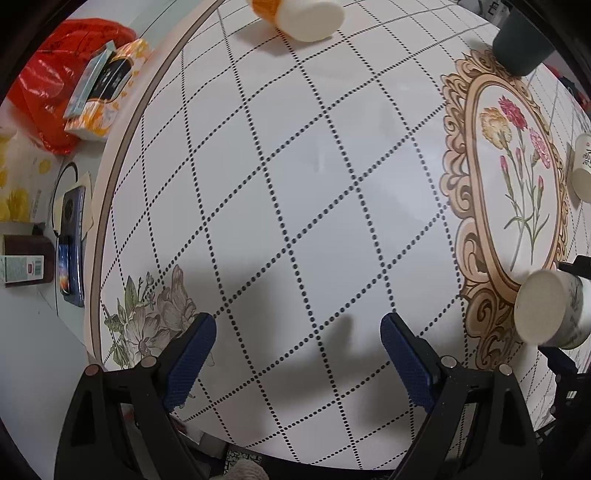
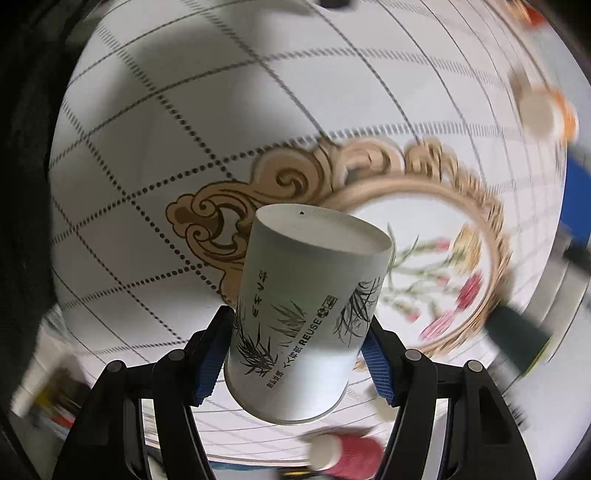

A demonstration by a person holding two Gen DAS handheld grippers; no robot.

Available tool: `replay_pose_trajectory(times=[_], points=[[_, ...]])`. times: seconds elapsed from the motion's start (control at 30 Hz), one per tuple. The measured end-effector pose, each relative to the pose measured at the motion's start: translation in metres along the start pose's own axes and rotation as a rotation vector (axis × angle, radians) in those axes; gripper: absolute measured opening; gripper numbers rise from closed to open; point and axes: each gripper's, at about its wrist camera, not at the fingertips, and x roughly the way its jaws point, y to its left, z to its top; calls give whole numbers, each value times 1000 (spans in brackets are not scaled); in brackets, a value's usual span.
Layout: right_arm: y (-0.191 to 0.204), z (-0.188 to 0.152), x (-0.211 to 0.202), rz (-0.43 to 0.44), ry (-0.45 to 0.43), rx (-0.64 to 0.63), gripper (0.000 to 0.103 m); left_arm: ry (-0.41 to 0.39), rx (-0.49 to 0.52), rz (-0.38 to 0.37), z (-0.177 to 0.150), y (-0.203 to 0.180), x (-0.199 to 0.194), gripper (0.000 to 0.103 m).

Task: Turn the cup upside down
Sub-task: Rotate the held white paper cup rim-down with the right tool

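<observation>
My right gripper (image 2: 297, 339) is shut on a white paper cup (image 2: 306, 317) printed with grey bamboo leaves and "REUSE". It holds the cup in the air above the round table, its flat base pointing away from the camera and its rim toward it. The same cup shows in the left wrist view (image 1: 550, 308) at the right edge, with the dark right gripper behind it. My left gripper (image 1: 298, 330) is open and empty, hovering over the table's near left part.
The table (image 1: 295, 155) is white with a dotted grid and a gold-framed flower print (image 1: 517, 177). On it are an orange-and-white cup (image 1: 303, 14), a dark green cup (image 1: 521, 40) and another white cup (image 1: 583, 166). A red cup (image 2: 347, 452) lies near the edge. Boxes and a red bag (image 1: 55, 85) sit left of the table.
</observation>
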Motion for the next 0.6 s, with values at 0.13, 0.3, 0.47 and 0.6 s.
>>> replay_pose_trajectory(times=[0.13, 0.3, 0.47, 0.6], points=[[-34, 2, 8, 129, 34, 213, 69, 0, 15, 0, -1, -22, -9, 91], [-69, -8, 25, 278, 67, 431, 69, 1, 29, -2, -7, -38, -15, 91], [-76, -34, 44, 397, 111, 584, 69, 2, 37, -5, -14, -41, -18, 91], [-93, -43, 58, 492, 145, 698, 70, -1, 42, -6, -13, -40, -18, 91]])
